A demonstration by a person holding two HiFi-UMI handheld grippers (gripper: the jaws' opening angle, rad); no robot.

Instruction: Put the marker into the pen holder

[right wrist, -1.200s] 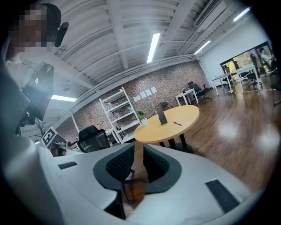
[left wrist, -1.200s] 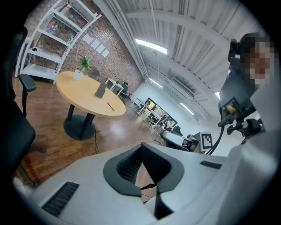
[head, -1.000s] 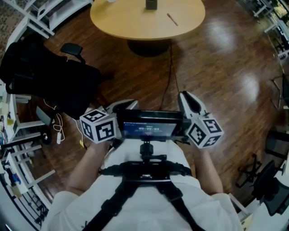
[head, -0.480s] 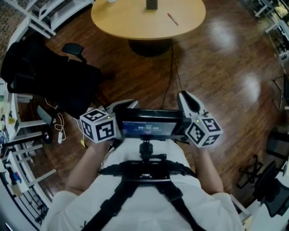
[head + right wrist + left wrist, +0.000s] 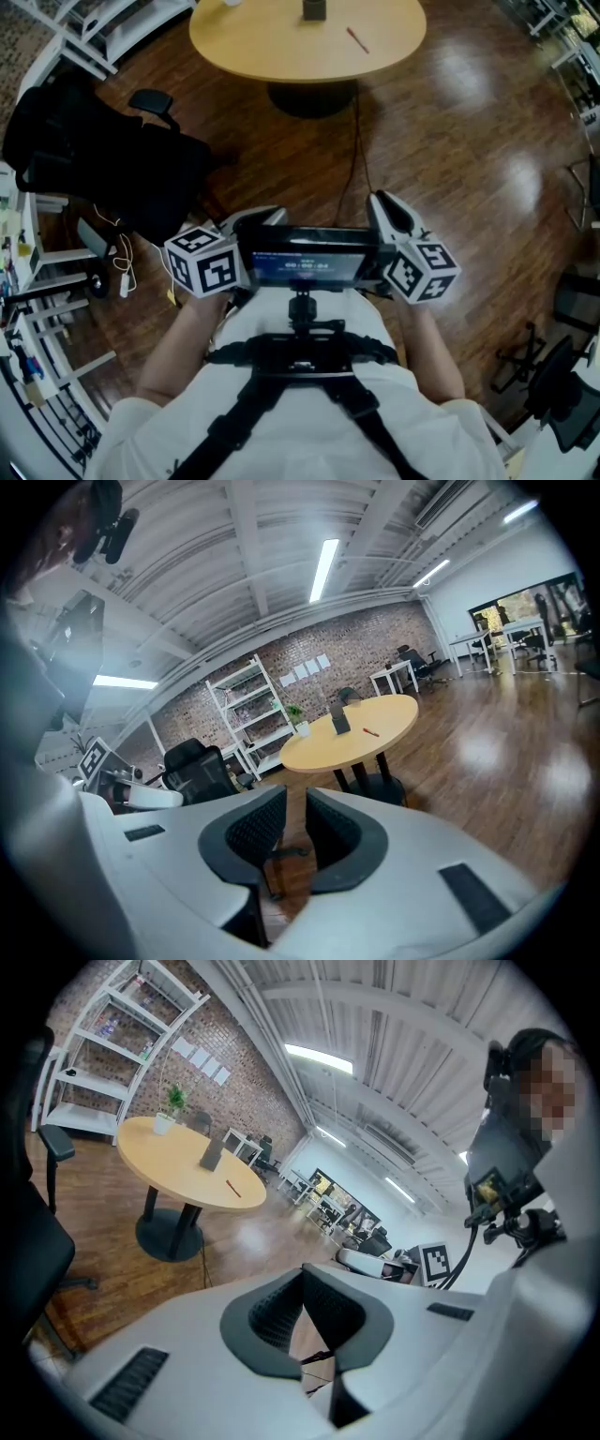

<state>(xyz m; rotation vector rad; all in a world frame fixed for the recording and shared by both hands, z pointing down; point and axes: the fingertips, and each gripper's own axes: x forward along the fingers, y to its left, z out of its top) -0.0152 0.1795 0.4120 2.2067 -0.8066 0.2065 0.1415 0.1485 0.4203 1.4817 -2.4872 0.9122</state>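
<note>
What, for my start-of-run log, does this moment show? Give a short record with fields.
table: round, wooden, across the floor from the person
marker: red, lying on the table, apart from the pen holder
pen holder: dark, upright on the table
left gripper: jaws together, nothing between them, held near the person's chest
right gripper: jaws apart, nothing between them, held near the chest
task: not begun; marker untouched

- Floor [image 5: 450, 122]: dark wood, glossy, throwing glare.
- Table [image 5: 281, 37] at twelve o'clock: pale wood top, matt.
- Right gripper [image 5: 294, 794]: smooth white plastic, ribbed black pads [image 5: 256, 833].
</note>
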